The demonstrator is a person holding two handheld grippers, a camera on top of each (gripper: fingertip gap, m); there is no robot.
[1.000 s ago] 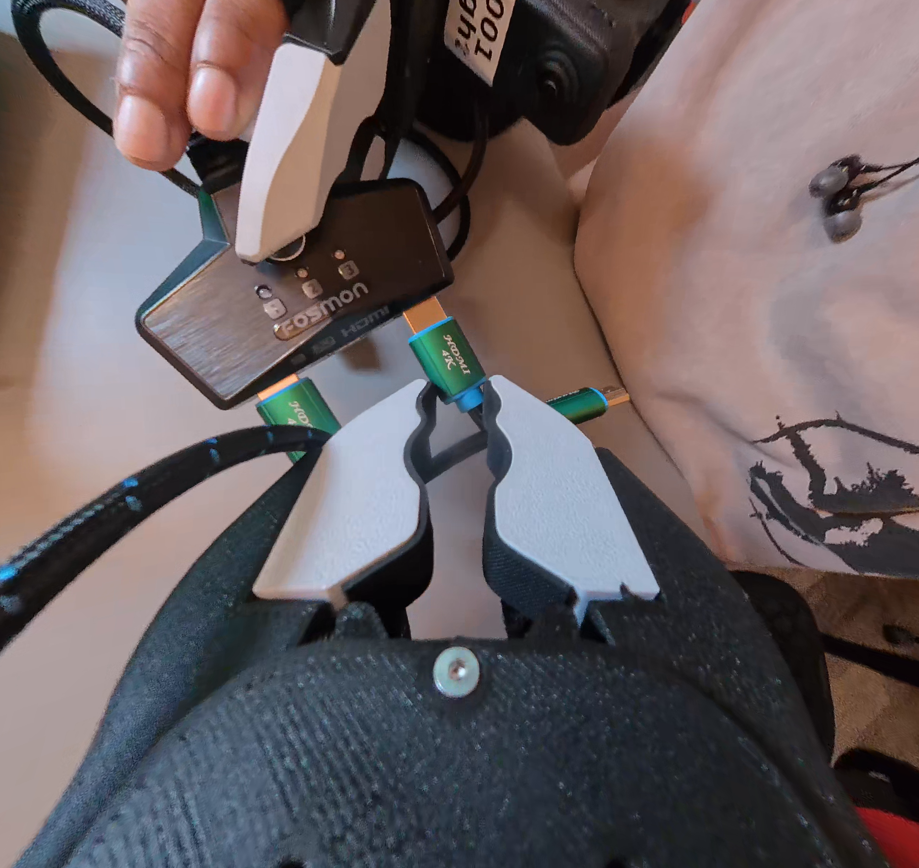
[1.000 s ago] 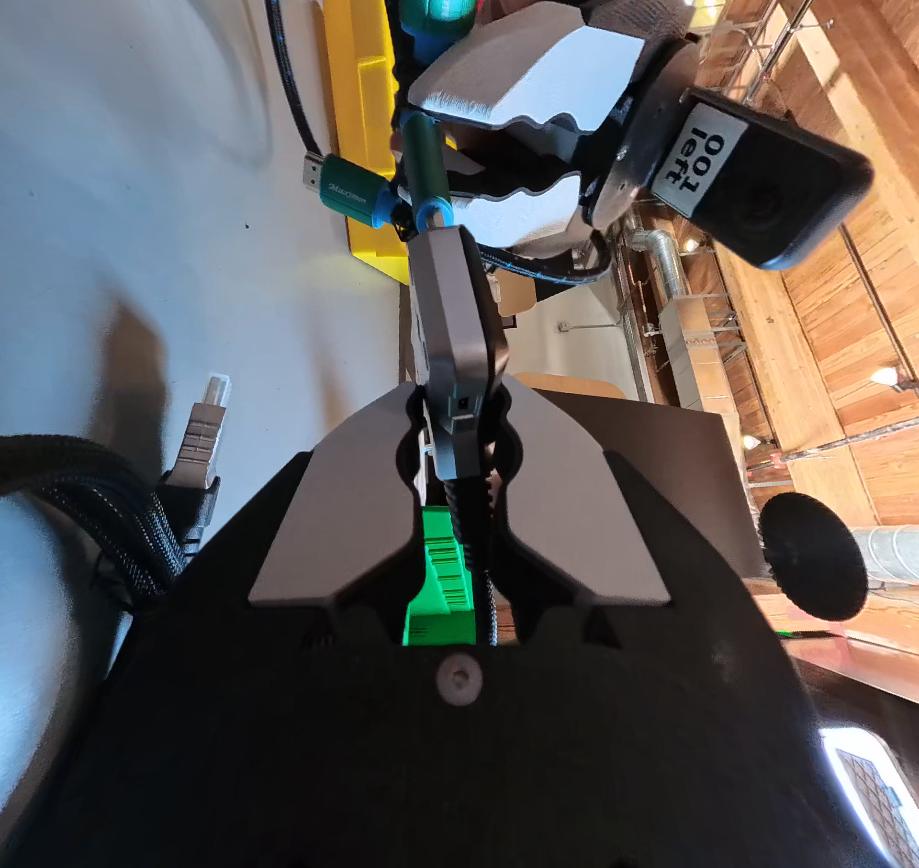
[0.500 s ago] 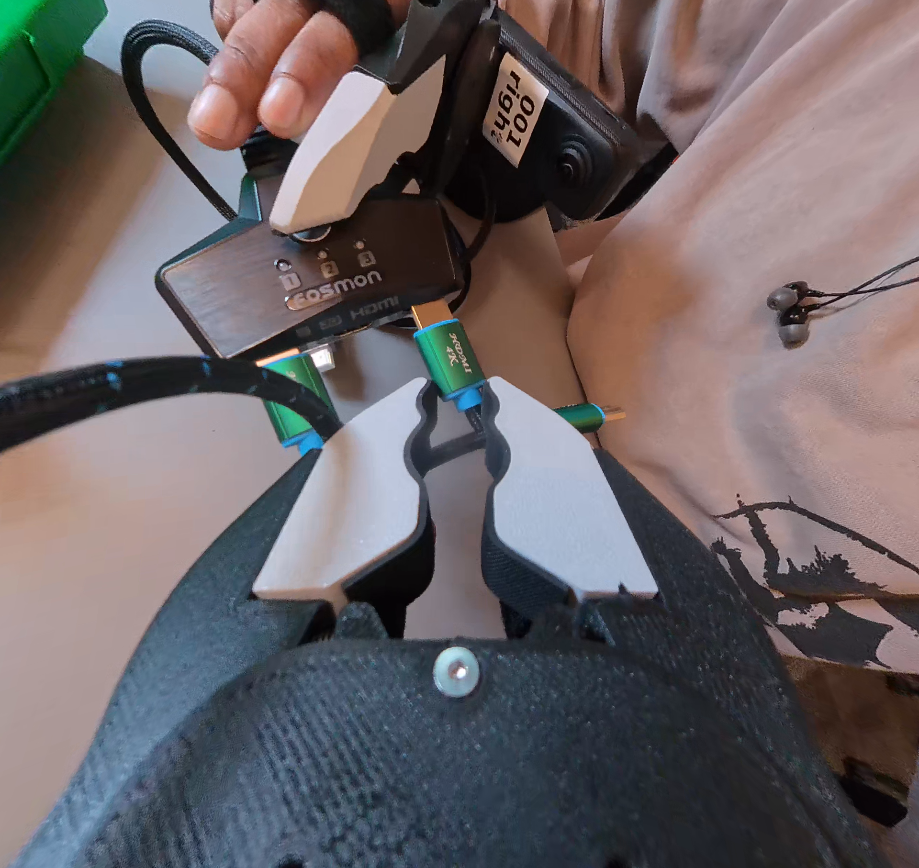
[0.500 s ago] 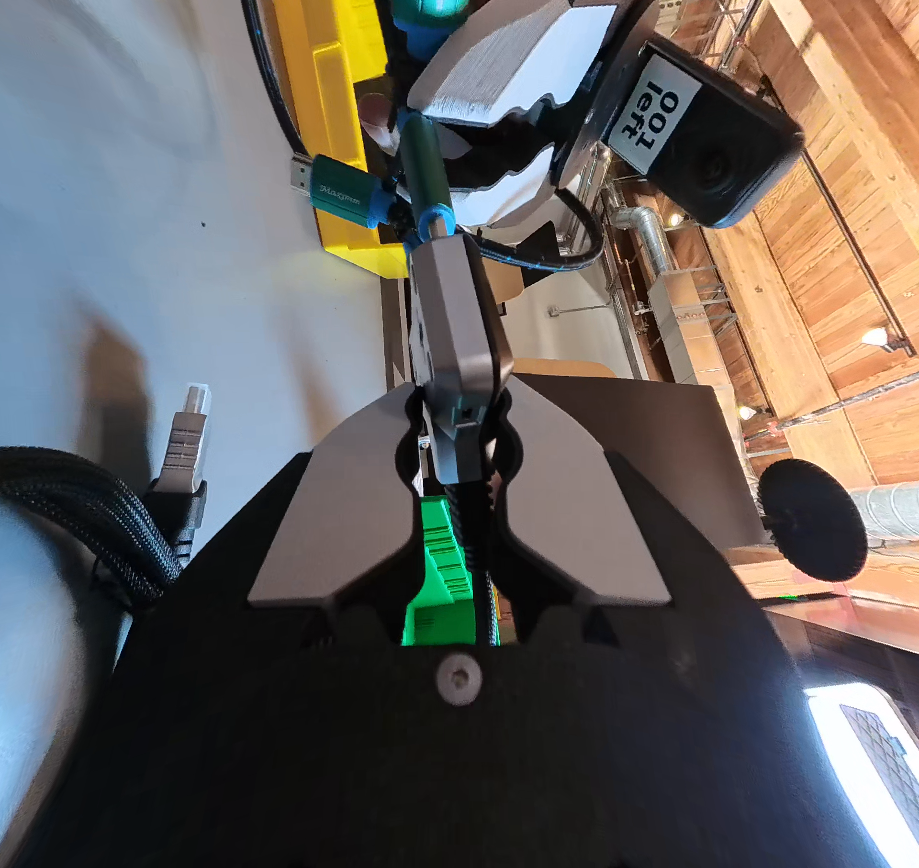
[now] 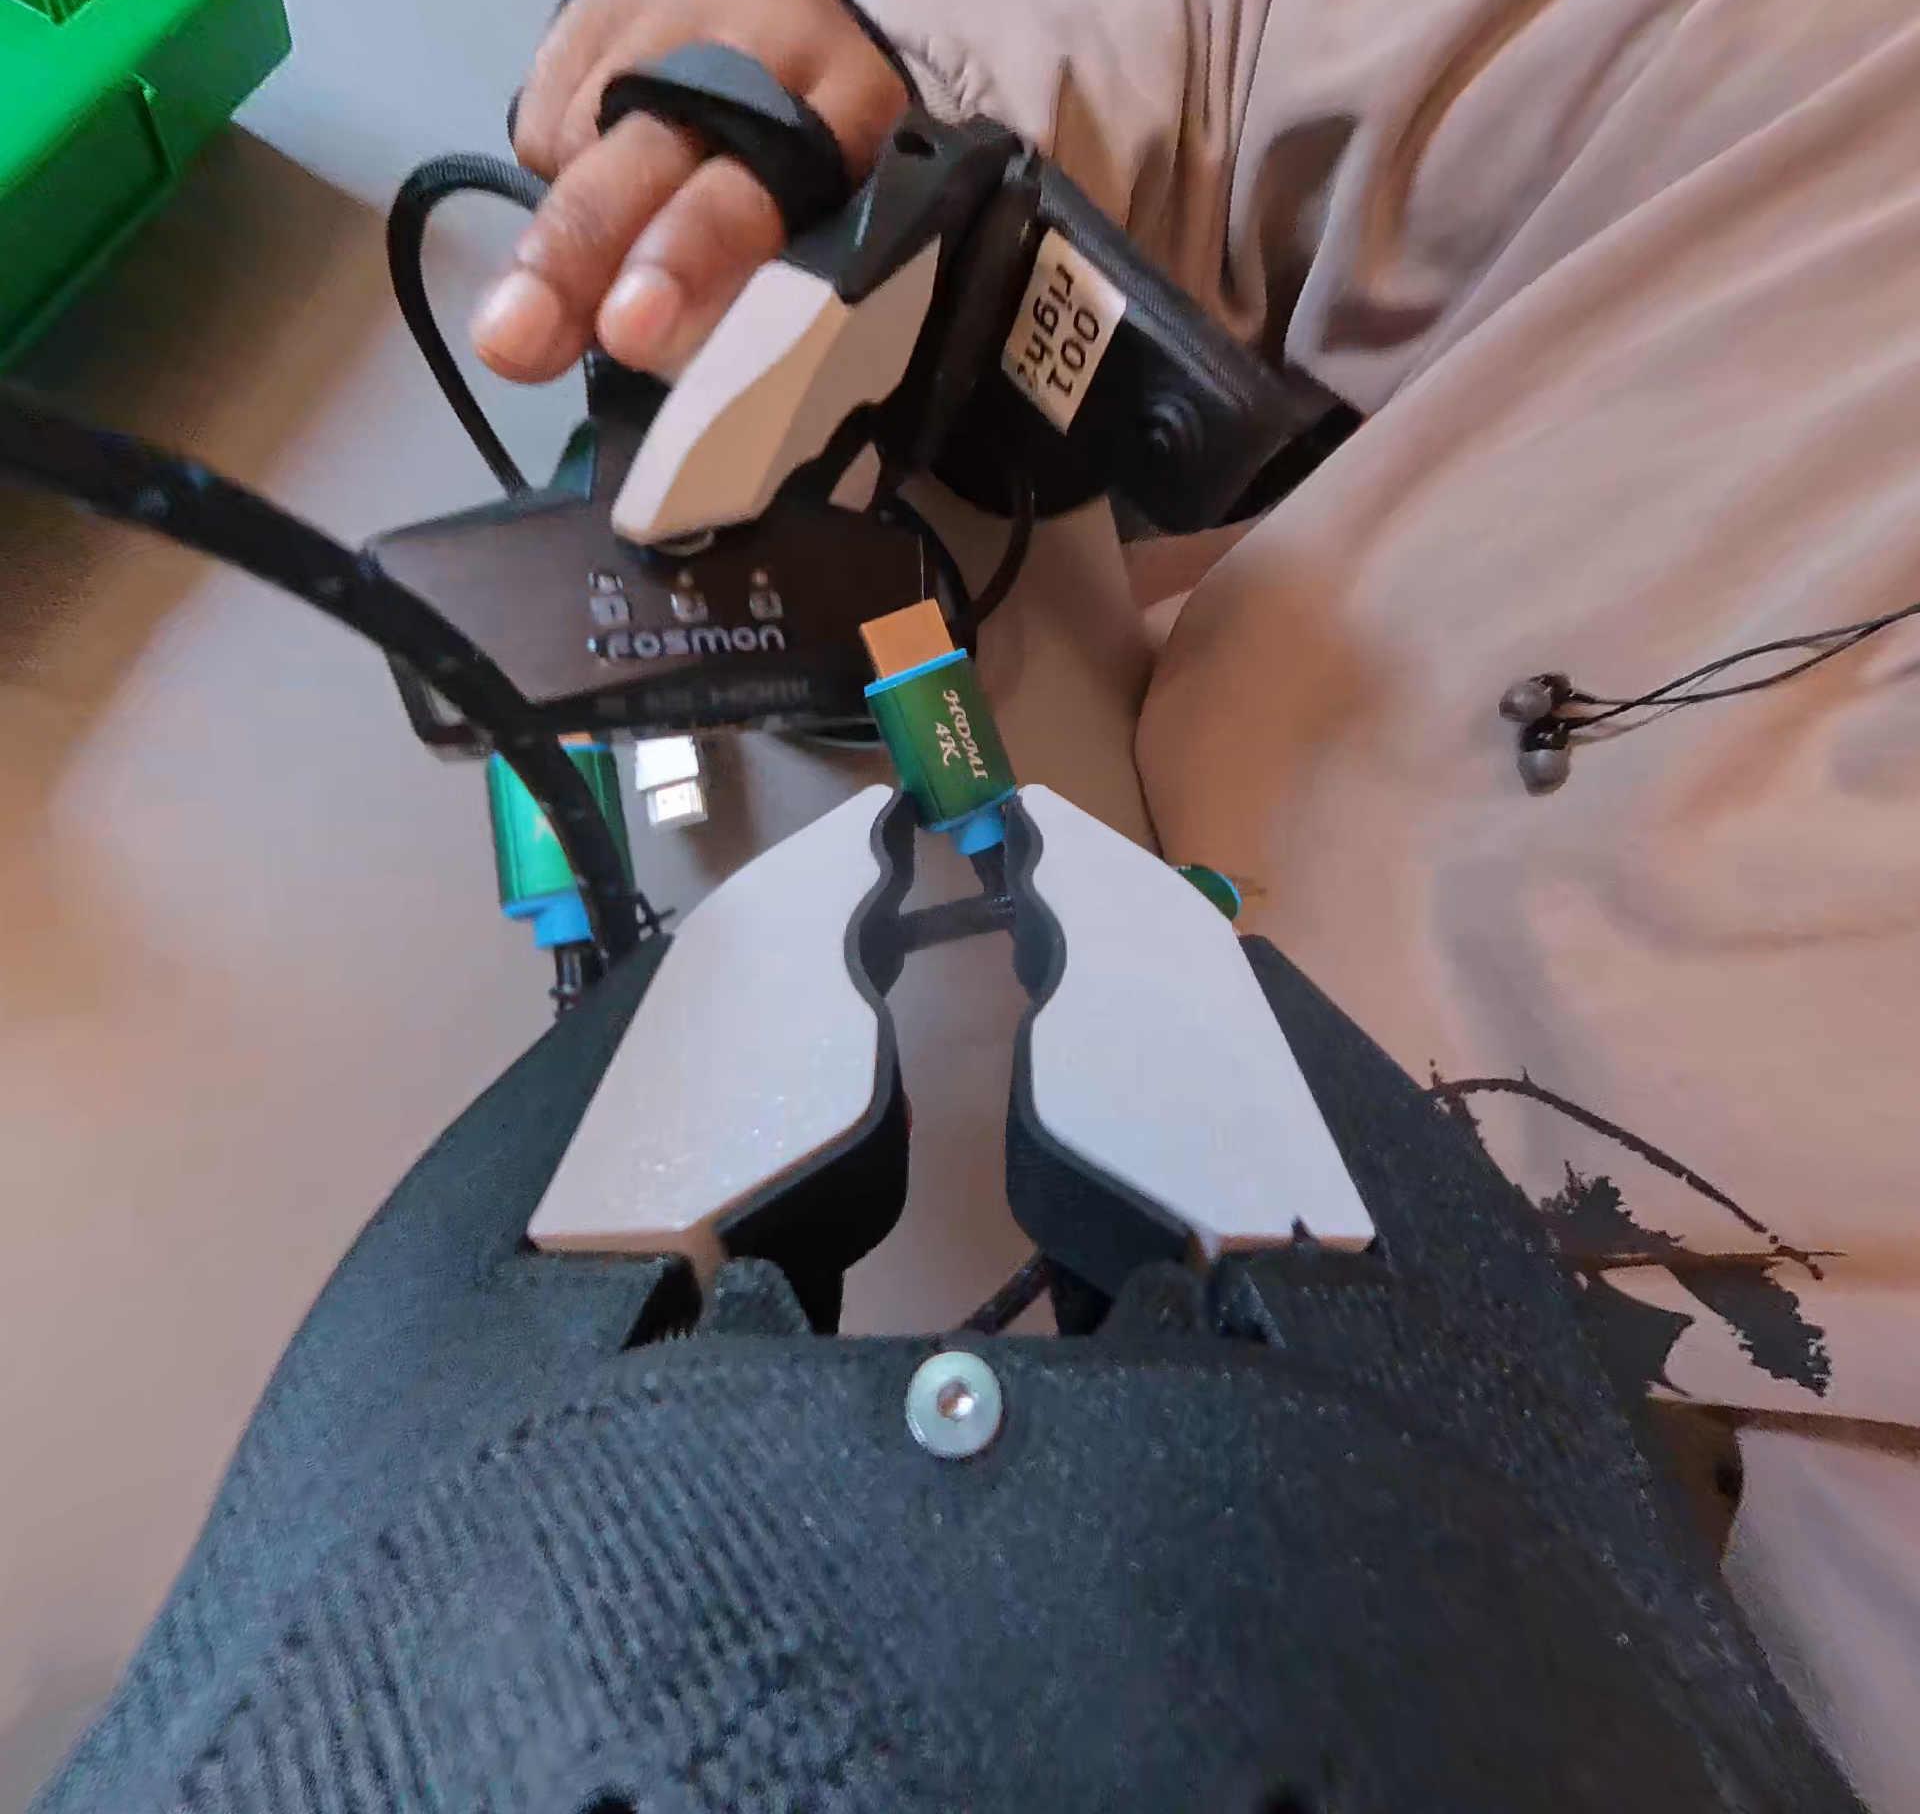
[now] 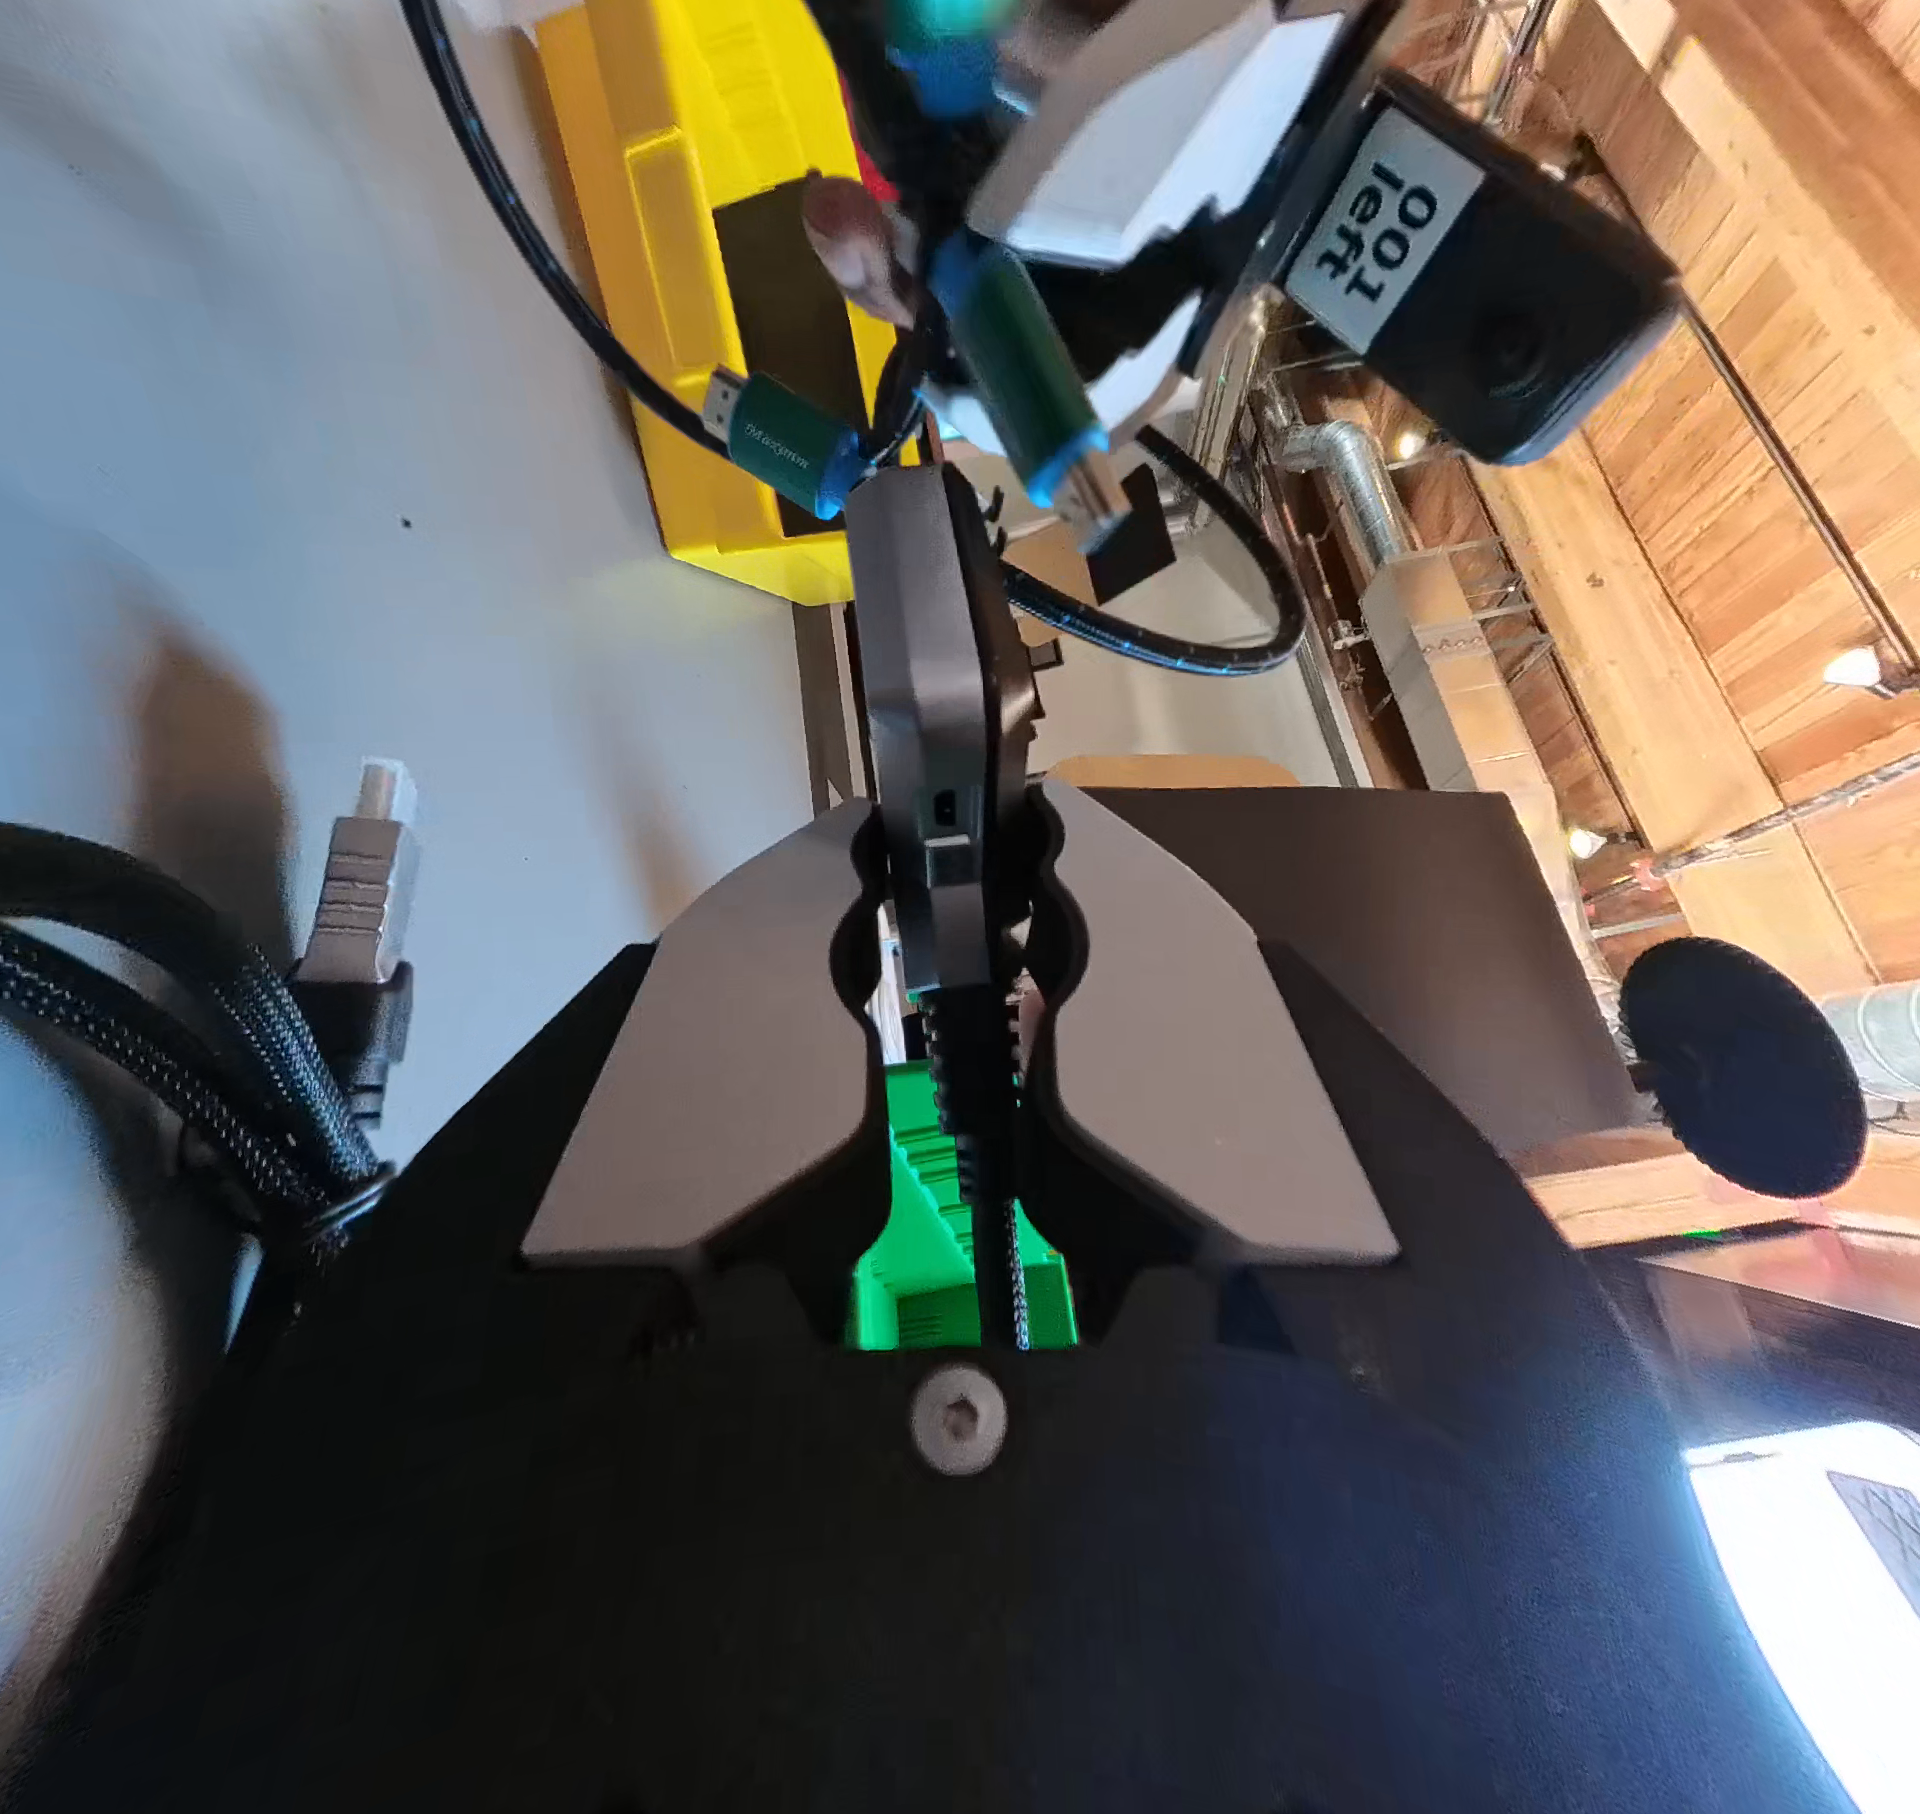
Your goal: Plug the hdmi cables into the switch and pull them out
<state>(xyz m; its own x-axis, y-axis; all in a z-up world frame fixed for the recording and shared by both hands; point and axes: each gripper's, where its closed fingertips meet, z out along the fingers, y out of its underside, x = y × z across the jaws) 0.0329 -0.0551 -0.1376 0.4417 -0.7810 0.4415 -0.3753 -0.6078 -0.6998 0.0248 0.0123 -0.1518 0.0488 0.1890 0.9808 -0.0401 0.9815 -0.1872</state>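
Item: green HDMI plug (image 5: 940,744), centre of the left wrist view, gold tip bare and pointing up toward the switch. Against the views a second and half a second ago, where the tip was sitting at the switch's near edge, it is now standing clear of the port with a gap showing; the plug is reading as pulled out.

Item: left gripper (image 5: 956,834). Its fingers are clenching the plug's blue collar and cable root.

Item: switch (image 5: 675,626), black box, upper centre of the left wrist view, held off the desk (image 5: 208,985). The right gripper (image 6: 956,829) is gripping it by the cable end, fingers closed on both faces.

Item: second green plug (image 5: 540,829), below the switch's lower left edge; whether seated cannot be told, a black braided cable crossing it.

Item: third green plug (image 6: 774,445), upper centre of the right wrist view, loose beside a yellow bin (image 6: 707,206).

Judgement: one pull-out is done; the remaining cables are likely awaiting their turn.
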